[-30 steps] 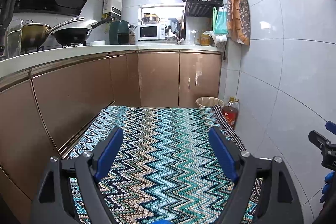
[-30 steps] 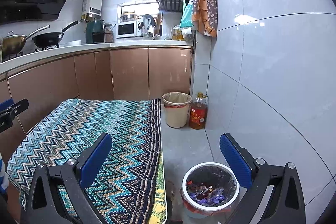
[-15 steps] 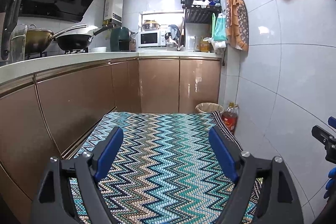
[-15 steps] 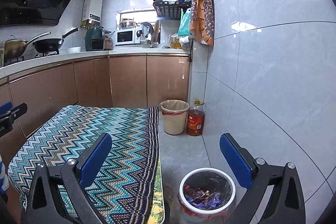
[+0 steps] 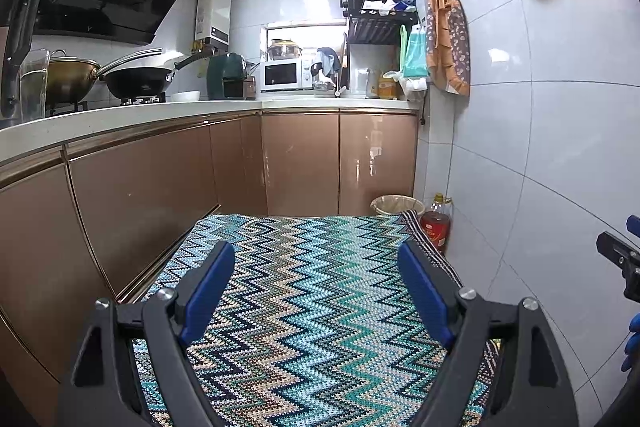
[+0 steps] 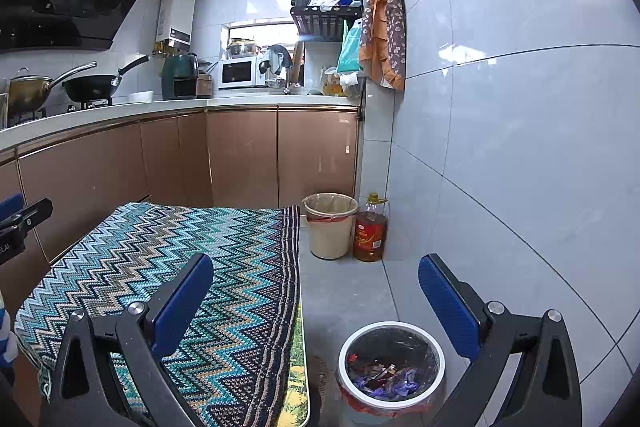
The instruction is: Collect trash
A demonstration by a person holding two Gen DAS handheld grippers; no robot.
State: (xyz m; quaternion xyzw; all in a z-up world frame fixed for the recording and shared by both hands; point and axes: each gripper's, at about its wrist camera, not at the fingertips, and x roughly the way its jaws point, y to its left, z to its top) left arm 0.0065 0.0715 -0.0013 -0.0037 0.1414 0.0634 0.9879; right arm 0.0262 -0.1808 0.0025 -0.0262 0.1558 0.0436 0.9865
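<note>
A small white-rimmed bin (image 6: 391, 367) lined with a dark bag stands on the floor beside the table, holding several wrappers (image 6: 382, 375). My right gripper (image 6: 316, 281) hovers open above the table edge and this bin, nothing between its blue pads. My left gripper (image 5: 316, 269) is open and empty over the zigzag-patterned tablecloth (image 5: 320, 307). No loose trash shows on the cloth in either view. The tip of the other gripper shows at the right edge of the left wrist view and the left edge of the right wrist view.
A beige bin (image 6: 331, 225) and a bottle of oil (image 6: 370, 229) stand by the brown cabinets (image 6: 244, 155). The counter carries a wok (image 5: 140, 79), a pot, a green appliance and a microwave (image 5: 282, 75). A tiled wall (image 6: 520, 147) runs close on the right.
Both grippers have risen and tilted upward a little, so the table and bins sit lower in view. Both stay open and empty.
</note>
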